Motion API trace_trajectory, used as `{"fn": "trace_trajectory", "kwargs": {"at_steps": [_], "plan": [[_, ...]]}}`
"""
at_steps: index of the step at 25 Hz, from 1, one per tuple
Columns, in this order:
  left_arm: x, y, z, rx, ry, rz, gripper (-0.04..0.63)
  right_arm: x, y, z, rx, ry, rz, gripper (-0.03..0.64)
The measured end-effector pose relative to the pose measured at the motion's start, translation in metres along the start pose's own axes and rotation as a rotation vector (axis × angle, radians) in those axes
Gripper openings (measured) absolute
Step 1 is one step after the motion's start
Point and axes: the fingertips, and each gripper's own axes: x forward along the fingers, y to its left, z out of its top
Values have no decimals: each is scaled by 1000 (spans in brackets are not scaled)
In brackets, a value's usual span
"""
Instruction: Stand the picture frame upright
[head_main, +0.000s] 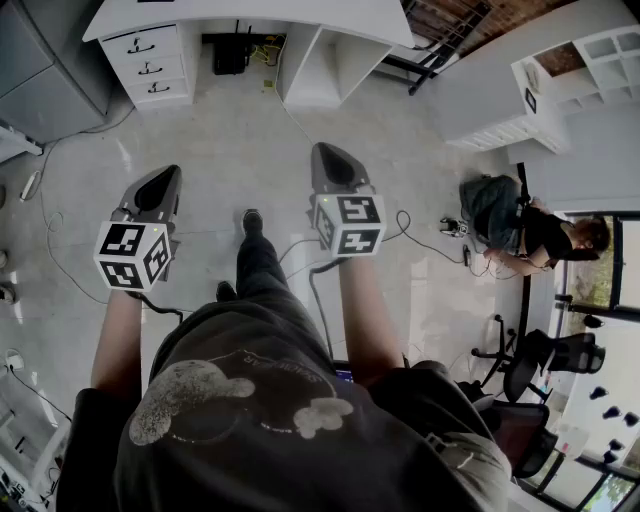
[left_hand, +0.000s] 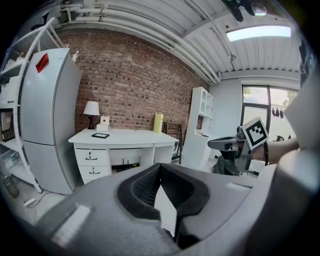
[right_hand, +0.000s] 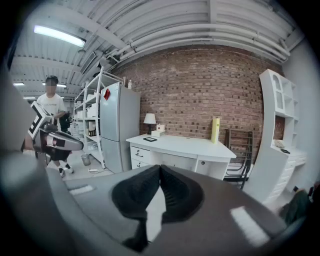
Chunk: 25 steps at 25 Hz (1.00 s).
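The picture frame (left_hand: 100, 135) is small and dark and lies flat on the white desk (left_hand: 125, 137), in front of a table lamp (left_hand: 91, 109). The right gripper view shows the same frame (right_hand: 149, 139) flat near the left end of the desk (right_hand: 190, 146). Both grippers are held out over the floor, well short of the desk. My left gripper (left_hand: 160, 165) is shut with nothing between its jaws. My right gripper (right_hand: 160, 167) is also shut and empty. In the head view the left gripper (head_main: 165, 175) and right gripper (head_main: 325, 152) point toward the desk (head_main: 250, 15).
A grey fridge (left_hand: 45, 115) stands left of the desk and a tall white shelf unit (left_hand: 200, 125) to its right. A yellow upright object (right_hand: 215, 130) stands at the desk's back. Cables (head_main: 300, 250) trail on the floor. A person (head_main: 520, 235) sits on the floor at right.
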Motion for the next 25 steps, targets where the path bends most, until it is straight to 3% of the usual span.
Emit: {"fn": "trace_trajectory", "kwargs": {"at_steps": [13,23,24,25], "plan": [[3,-1,-2,-22,-9,7,11,-2,-4,-6,22,-4,-9,5],[78,30,30,-65,-48,32,11,69,-51,12,77,-19,36,6],[90,36,35,-67,-49,39,11,81,-58,16,85,-23,49,36],[103,41,40,-72,-48,40,14,94,-65,20,88,-22,63,108]]}}
